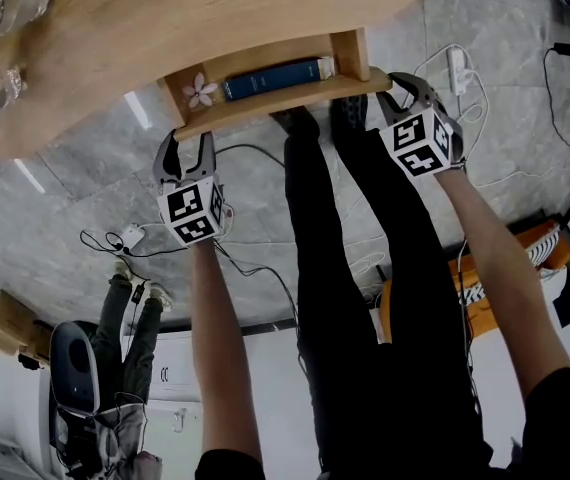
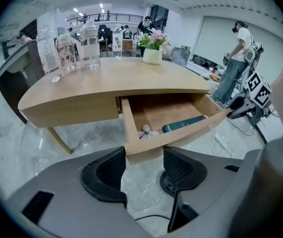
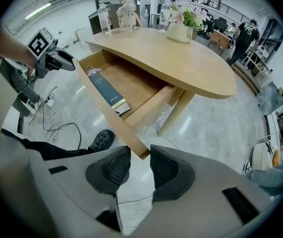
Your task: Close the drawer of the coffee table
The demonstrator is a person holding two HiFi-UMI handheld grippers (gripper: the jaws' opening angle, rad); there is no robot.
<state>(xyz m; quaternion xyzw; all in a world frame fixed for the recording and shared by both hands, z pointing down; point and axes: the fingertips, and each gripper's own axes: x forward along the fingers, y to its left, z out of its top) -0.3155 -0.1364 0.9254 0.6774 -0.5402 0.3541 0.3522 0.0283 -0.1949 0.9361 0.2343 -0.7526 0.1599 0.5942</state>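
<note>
The wooden coffee table [image 1: 165,28] has its drawer pulled out. A dark blue book [image 1: 273,78] and a small pink flower [image 1: 201,90] lie inside. My left gripper [image 1: 187,148] sits at the left end of the drawer front [image 1: 285,103], and in the left gripper view that corner [image 2: 144,150] fills the gap between its pads [image 2: 112,170]. My right gripper [image 1: 405,90] is at the right end. There the board's tip [image 3: 140,152] is clamped between its jaws. Both grippers point steeply down at the drawer front.
Water bottles [image 2: 89,46] and a potted flower [image 2: 153,46] stand on the tabletop. My legs and dark shoes [image 3: 102,139] are just below the drawer. A power strip [image 1: 457,63] and cables [image 1: 255,153] lie on the marble floor. Other people stand farther off [image 2: 236,58].
</note>
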